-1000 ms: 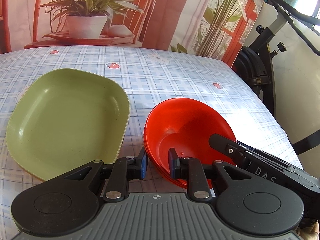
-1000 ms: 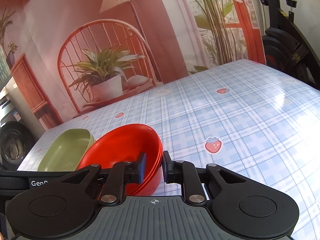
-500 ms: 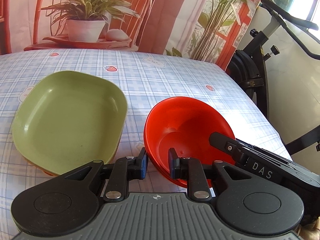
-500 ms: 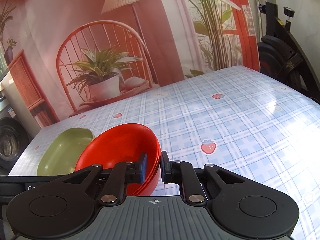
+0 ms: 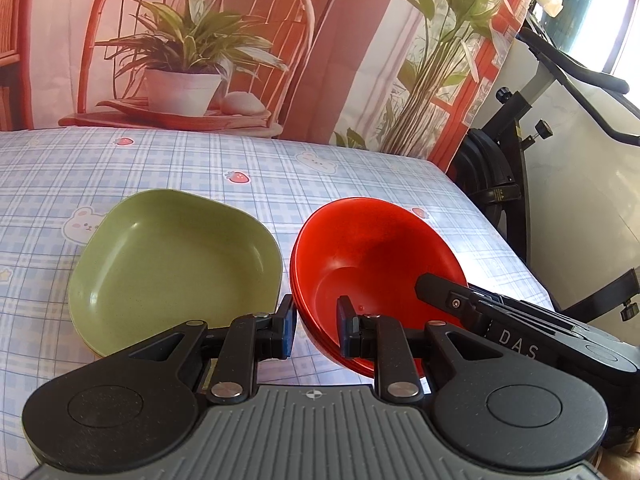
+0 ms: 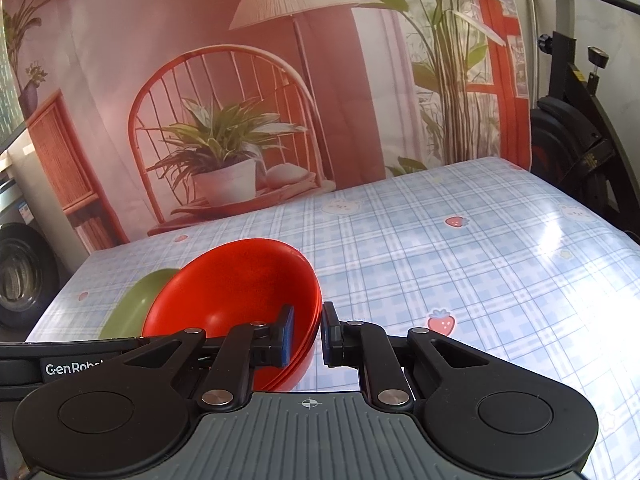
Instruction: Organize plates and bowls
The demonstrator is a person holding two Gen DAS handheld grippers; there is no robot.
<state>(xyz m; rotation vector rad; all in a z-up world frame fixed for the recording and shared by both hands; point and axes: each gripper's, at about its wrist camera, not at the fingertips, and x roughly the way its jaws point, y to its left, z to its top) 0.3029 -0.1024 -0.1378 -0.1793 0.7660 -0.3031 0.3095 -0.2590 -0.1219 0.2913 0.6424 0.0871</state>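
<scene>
Both grippers hold the same stack of red bowls (image 5: 372, 256) by the rim, on opposite sides. The left gripper (image 5: 316, 330) has its fingers nearly closed, one outside the wall and one inside, pinching the near-left rim at lower centre of the left wrist view. The right gripper (image 6: 306, 334) is likewise nearly closed across the right-hand rim at lower centre of its own view. The stack looks like several nested bowls, tilted and apparently clear of the tabletop (image 6: 460, 272). The green plate (image 5: 172, 264) lies flat on the tabletop just left of the bowls; a second plate may sit under it, but that is unclear.

Judgement on the step: the lift should keep both hands rising at the same rate so the nested bowls do not slide apart or twist out of the narrow rim grips. The bowls should clear the plate's edge before any sideways travel.

Against the earlier frames: the plate appears smaller and lower in the left view, more backdrop shows, and the grip is unchanged.
</scene>
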